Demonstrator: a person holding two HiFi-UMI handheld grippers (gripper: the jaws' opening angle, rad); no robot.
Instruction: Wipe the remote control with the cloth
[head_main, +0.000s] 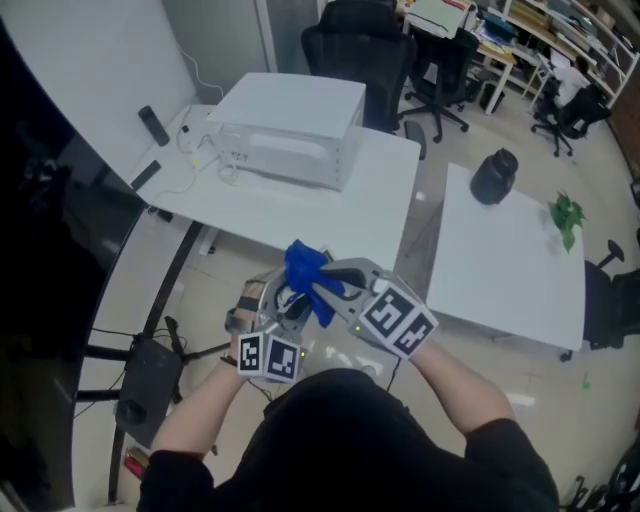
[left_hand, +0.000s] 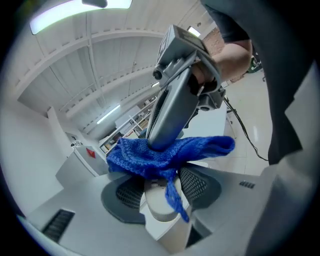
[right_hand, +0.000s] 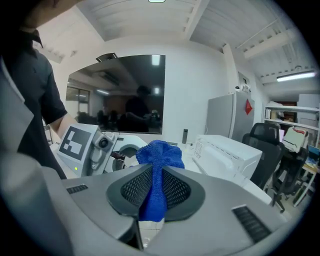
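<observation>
Clamped between the wide-set jaws of the left gripper (left_hand: 162, 192): a pale remote control (left_hand: 159, 206), gripped by its sides, rounded end nearest the camera. Pinched tight in the nearly closed jaws of the right gripper (right_hand: 156, 192): a blue cloth (right_hand: 159, 152), bunched above the pads and trailing below them. Draped over the remote's upper face, one narrow tail hanging down its front. Right gripper's tip down on the cloth, directly above the remote.

All of it held in the air before the chest, just short of the near edge of the white table (head_main: 375, 200), over the floor rather than over the table top.

To wipe well, most likely:
- Keep the left grip firm and steady.
- Drag the cloth along the remote's length with light, even pressure.
- Avoid levering hard against the free end, for fear of twisting the remote out of the pads.
- Keep the pinch on the cloth deep enough not to lose it mid-stroke.
- Roll the remote later to reach the faces now under the pads.

Remote: smooth, off-white, mostly hidden under the cloth, buttons not discernible. Cloth: bright blue, knitted, loose and soft-looking.
</observation>
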